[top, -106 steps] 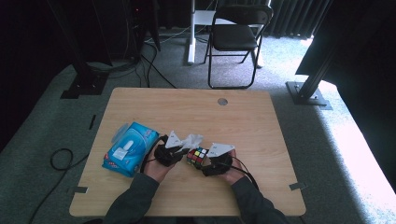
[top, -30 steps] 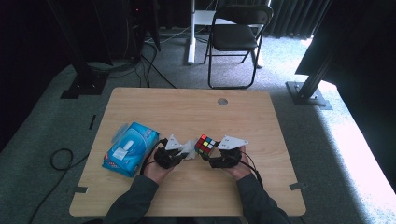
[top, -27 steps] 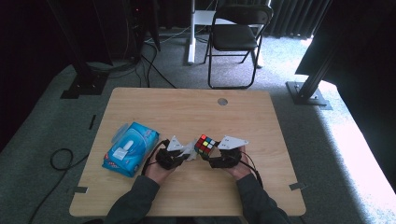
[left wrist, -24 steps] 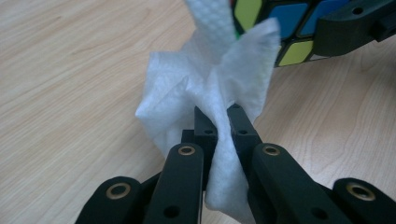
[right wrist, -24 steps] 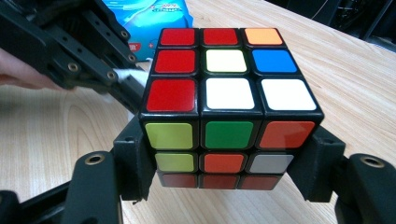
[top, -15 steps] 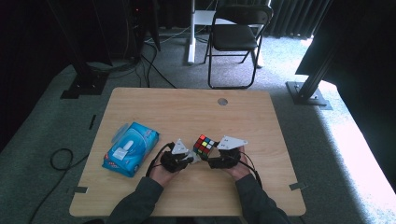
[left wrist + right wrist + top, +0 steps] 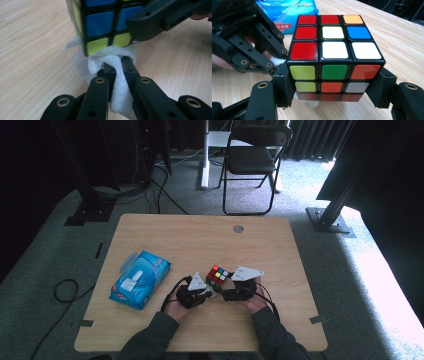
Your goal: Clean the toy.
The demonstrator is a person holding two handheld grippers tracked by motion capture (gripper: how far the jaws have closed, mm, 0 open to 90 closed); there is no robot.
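Two tongs meet mid-desk: right tongs (image 7: 333,100) clamp the puzzle cube (image 7: 332,60), left tongs (image 7: 116,66) pinch a white wipe (image 7: 113,72) against its lower edge. Wiping looks underway; other faces likely remain. Blue wipe pack (image 7: 140,279) lies left.

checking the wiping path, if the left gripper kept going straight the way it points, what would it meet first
Probably the multicoloured puzzle cube. The left gripper, shut on a white tissue wad, points at the cube's lower blue-and-yellow face, with the wad apparently touching it already. The right gripper clamps the cube.
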